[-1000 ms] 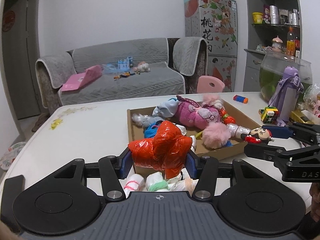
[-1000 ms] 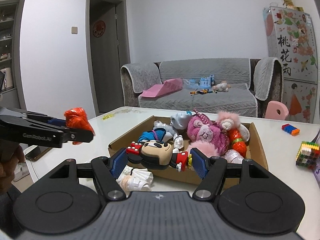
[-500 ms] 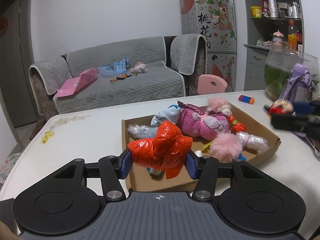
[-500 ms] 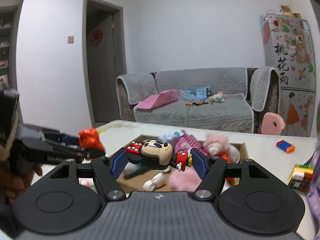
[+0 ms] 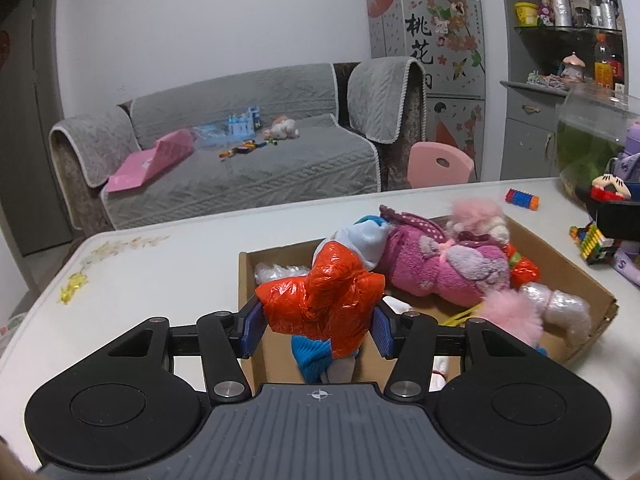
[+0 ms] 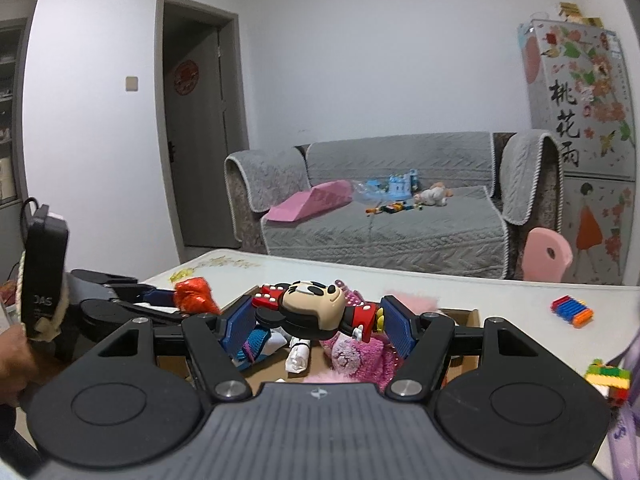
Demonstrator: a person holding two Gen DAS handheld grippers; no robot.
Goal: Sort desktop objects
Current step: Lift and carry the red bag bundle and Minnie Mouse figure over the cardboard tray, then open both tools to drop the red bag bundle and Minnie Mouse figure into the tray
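My left gripper (image 5: 318,330) is shut on a crumpled red foil toy (image 5: 320,306) and holds it over the near left corner of the cardboard box (image 5: 568,272). The box holds a pink plush doll (image 5: 444,264), a pink pompom (image 5: 508,316) and other soft toys. My right gripper (image 6: 318,322) is shut on a Minnie Mouse figure (image 6: 312,310), held above the box (image 6: 460,314). The left gripper and red toy (image 6: 196,296) show at the left of the right wrist view. The Minnie figure (image 5: 610,188) shows at the right edge of the left wrist view.
On the white table (image 5: 160,264) lie a blue and orange block toy (image 5: 522,199) and a multicoloured brick cube (image 5: 594,240). A fish tank (image 5: 592,136) and a purple bottle (image 5: 628,160) stand at the right. A pink chair (image 5: 440,164) and grey sofa (image 5: 248,168) lie beyond.
Both grippers have risen and moved forward over the box with their toys still held. The right gripper has moved away to the right in the left wrist view.
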